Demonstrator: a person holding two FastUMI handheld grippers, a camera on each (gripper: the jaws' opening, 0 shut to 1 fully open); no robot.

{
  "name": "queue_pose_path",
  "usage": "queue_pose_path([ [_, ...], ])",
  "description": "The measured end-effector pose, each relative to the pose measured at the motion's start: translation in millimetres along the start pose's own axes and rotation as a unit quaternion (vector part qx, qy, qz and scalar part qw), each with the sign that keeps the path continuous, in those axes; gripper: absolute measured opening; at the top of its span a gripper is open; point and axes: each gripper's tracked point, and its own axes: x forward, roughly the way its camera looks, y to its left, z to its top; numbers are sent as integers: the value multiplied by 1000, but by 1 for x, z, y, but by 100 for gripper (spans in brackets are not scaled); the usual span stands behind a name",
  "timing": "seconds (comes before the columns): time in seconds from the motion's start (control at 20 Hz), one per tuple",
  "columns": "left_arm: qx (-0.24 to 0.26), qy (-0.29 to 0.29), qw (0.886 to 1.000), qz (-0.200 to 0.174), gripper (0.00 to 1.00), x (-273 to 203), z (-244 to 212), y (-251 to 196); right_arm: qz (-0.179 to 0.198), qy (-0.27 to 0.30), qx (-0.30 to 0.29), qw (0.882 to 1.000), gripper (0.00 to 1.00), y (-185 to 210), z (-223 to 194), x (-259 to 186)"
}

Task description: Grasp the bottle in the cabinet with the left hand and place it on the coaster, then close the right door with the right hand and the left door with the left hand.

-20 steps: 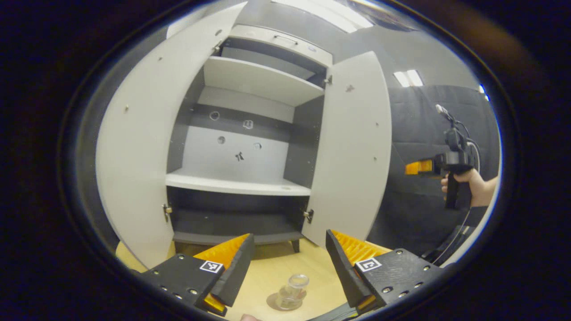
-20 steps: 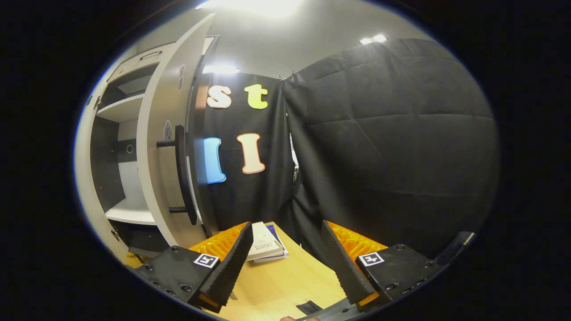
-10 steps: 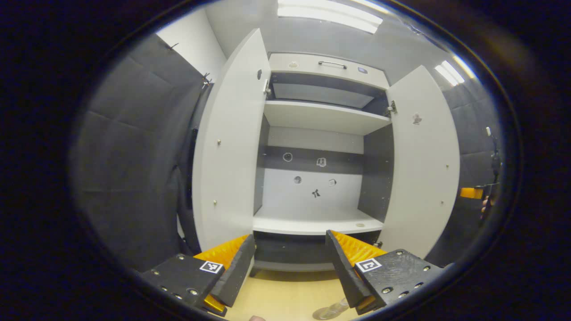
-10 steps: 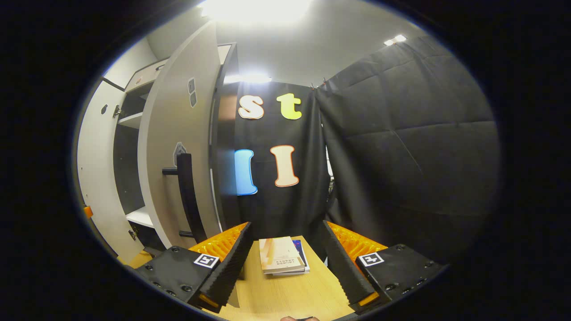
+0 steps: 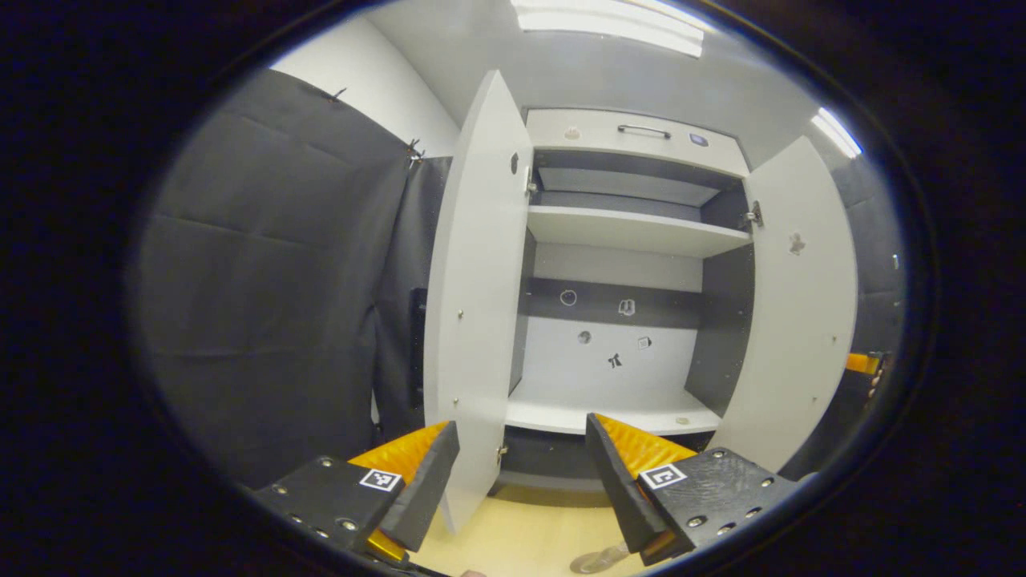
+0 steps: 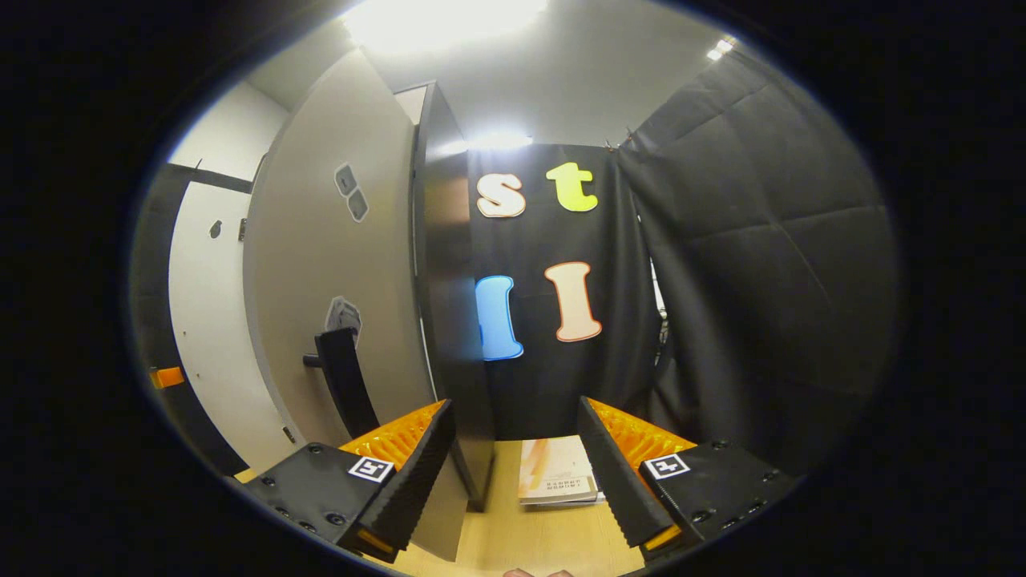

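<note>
Beside the clear glass bottle [image 5: 597,558], flat white cabinet doors [image 5: 473,320] stand open.

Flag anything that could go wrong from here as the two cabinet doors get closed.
1. The right gripper is open beside the right door, close to its handle; a push could catch on it.
2. The bottle stands on the table right under the open left gripper; a low sweep toward the left door might tip it.
3. The books lie near the right gripper.
</note>
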Motion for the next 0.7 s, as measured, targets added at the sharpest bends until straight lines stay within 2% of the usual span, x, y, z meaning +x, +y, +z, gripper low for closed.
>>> queue_pose_path([
  [0.15, 7, 4, 1000, 13, 92, -18, 0, 1, 28, 5, -3, 1000, 98, 14, 3, 10],
  [0.2, 9, 5, 1000, 17, 99, -22, 0, 3, 35, 5, -4, 999, 98, 19, 3, 14],
  [0.4, 17, 0, 1000, 24, 99, -32, 0, 12, 47, 1, -12, 999, 98, 34, 8, 15],
  [0.65, 5, 4, 999, 38, 99, -29, -4, 40, 8, -9, -34, 999, 97, 37, 9, 12],
  [0.7, -3, 4, 999, 34, 92, -29, -6, 43, 5, -11, -41, 999, 97, 38, 11, 12],
])
